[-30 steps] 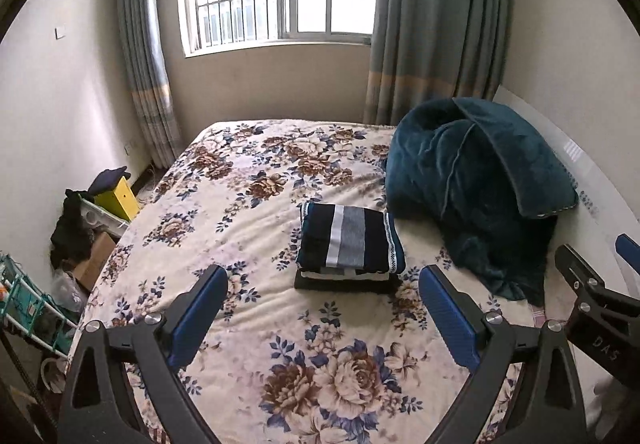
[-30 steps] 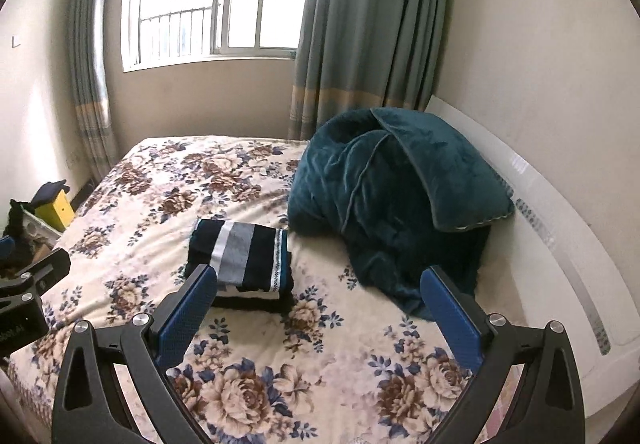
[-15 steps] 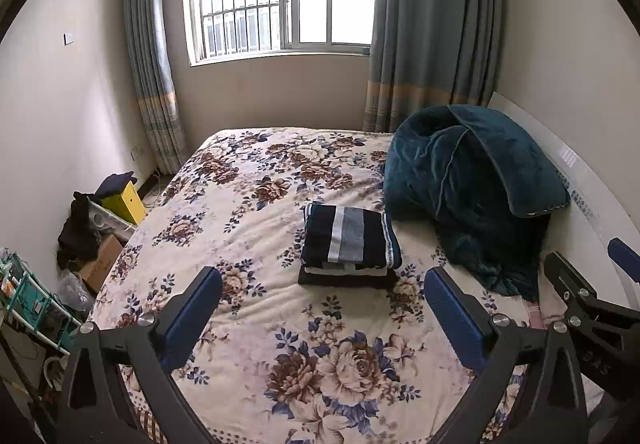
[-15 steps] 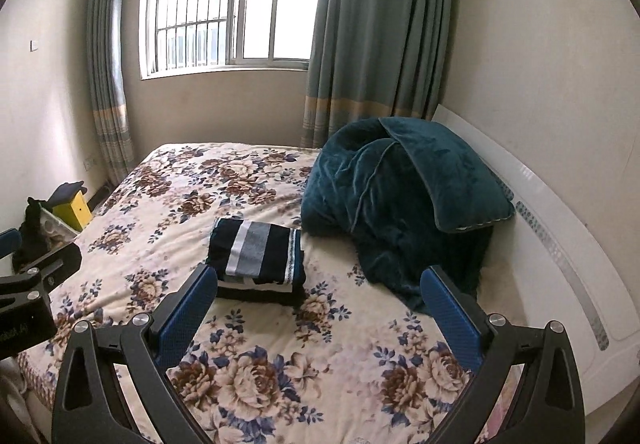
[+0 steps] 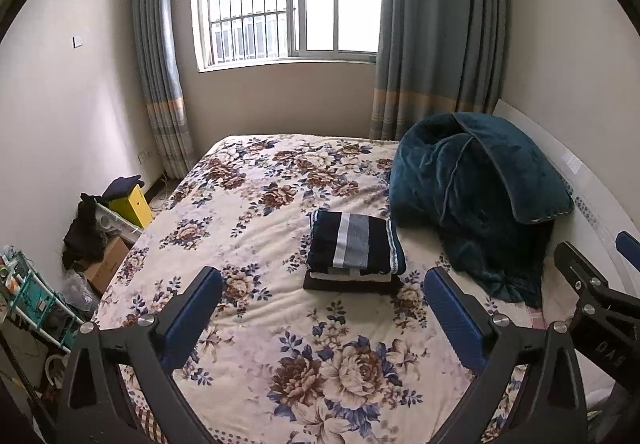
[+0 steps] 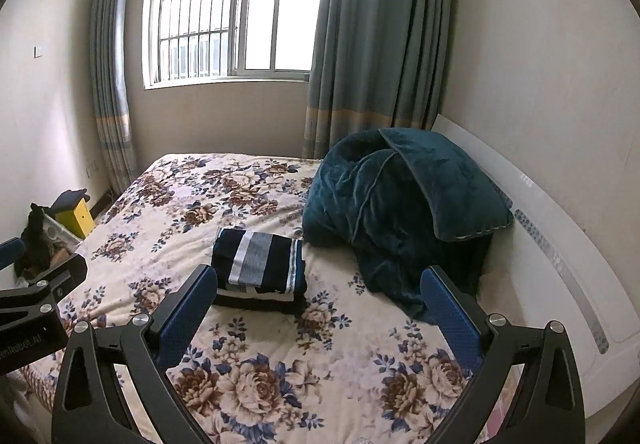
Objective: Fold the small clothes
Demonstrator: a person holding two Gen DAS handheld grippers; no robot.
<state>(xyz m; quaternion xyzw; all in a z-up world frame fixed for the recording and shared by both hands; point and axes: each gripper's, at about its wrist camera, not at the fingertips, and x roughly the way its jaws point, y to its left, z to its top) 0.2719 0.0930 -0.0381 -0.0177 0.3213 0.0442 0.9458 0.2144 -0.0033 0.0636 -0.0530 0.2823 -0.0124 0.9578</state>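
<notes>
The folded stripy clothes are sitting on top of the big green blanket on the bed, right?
Not quite. The folded clothes sit on the flowery bed cover, beside the green blanket, not on top of it. Both wrist views show this.

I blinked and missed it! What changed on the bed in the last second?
Both grippers, left gripper and right gripper, pulled back and away from the bed, so more of the room shows. Nothing was grabbed or dropped; both stayed open and empty. The folded clothes stack and teal blanket stayed put.
</notes>
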